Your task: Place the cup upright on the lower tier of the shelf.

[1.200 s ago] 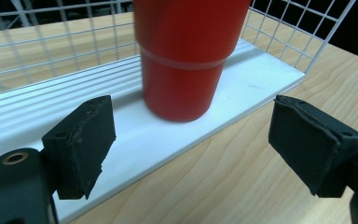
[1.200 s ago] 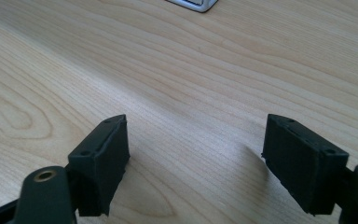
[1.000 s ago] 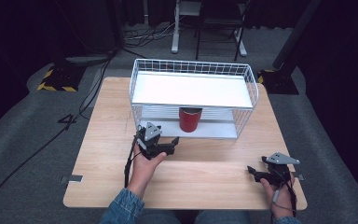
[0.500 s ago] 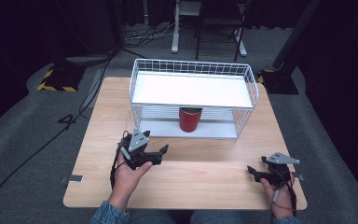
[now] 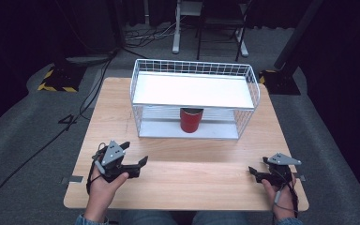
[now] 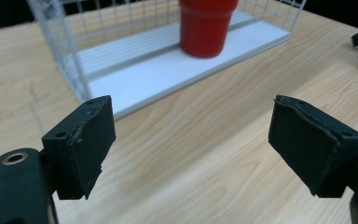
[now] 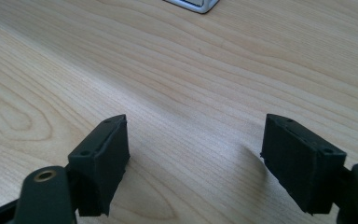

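Observation:
A red cup [image 5: 191, 120] stands upright on the lower white shelf of a white wire rack [image 5: 194, 66] at the middle back of the wooden table [image 5: 187, 183]. My left gripper [image 5: 135, 153] is at the front left of the table, open and empty, well clear of the rack. In the left gripper view its jaws [image 6: 191, 140] stand wide apart over bare wood, with the cup [image 6: 207, 25] ahead inside the rack. My right gripper [image 5: 257, 166] rests at the front right, also open with nothing between its jaws [image 7: 193, 158].
The rack's upper white shelf [image 5: 194, 91] overhangs the cup. A corner of the rack's base [image 7: 193, 4] lies far ahead of the right gripper. Dark floor with cables, a hazard-striped block [image 5: 56, 77] and chair legs surrounds the table.
My left hand has drawn back from the rack's front toward the front left corner of the table, jaws still apart. The right hand has stayed put.

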